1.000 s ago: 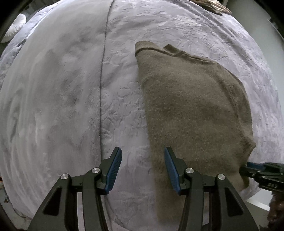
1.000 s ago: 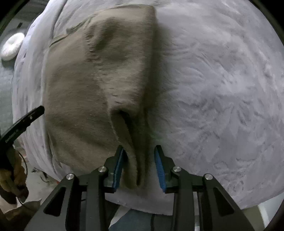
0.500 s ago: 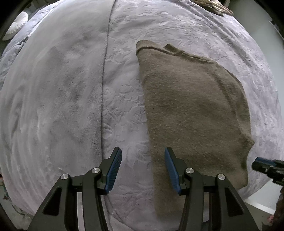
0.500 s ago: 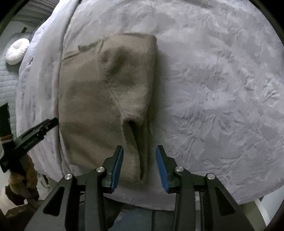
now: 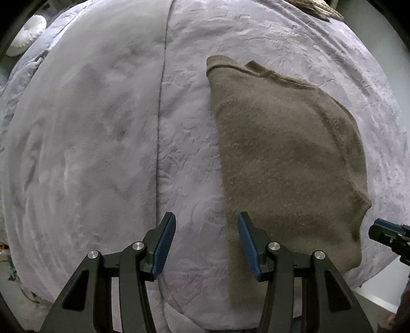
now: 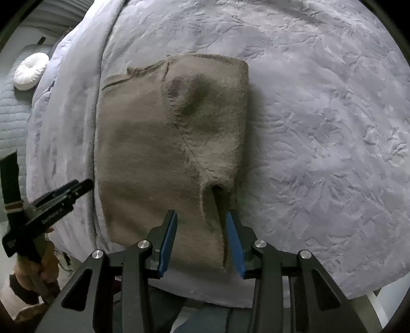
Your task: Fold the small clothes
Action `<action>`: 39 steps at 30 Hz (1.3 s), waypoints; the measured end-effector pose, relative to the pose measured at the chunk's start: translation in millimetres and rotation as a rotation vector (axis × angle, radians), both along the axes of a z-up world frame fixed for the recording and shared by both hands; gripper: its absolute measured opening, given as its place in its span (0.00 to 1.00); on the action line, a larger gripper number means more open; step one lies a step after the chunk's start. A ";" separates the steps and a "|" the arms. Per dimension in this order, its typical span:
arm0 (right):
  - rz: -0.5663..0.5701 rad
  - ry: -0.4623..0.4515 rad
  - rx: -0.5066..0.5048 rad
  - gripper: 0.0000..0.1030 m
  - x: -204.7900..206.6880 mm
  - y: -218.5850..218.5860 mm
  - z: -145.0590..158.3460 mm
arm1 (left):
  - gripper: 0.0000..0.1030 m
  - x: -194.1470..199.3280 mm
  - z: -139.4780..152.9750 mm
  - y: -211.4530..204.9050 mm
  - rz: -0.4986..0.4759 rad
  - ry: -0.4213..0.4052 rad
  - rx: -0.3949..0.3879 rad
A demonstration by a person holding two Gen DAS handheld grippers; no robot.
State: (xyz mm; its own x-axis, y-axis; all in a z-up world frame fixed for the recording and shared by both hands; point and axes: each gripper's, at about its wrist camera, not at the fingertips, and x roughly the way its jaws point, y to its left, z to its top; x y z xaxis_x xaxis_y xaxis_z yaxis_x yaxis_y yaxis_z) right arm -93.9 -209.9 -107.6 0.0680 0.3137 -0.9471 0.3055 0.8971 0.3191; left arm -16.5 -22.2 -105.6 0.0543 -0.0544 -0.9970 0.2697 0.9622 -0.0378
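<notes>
A brown knitted garment lies folded flat on the grey blanket. In the left wrist view my left gripper hangs open above the blanket, its right finger over the garment's left edge, holding nothing. In the right wrist view the garment shows a sleeve folded over its right side, with a raised fold near the front. My right gripper hovers open above the garment's near right corner, pads clear of the cloth. Each gripper shows at the edge of the other's view: the right gripper, the left gripper.
The grey blanket covers a bed whose near edge runs just below the garment. A white round cushion lies at the far left. A woven object sits at the far edge. A person's hand holds the left gripper.
The right gripper has let go of the garment's fold, opened a little and risen, so the garment now looks smaller. The left gripper has hardly moved.
</notes>
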 end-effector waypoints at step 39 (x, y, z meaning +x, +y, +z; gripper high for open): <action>0.002 -0.133 -0.238 1.00 59.3 20.7 63.3 | 0.88 24.7 54.5 -15.2 0.034 -0.121 0.032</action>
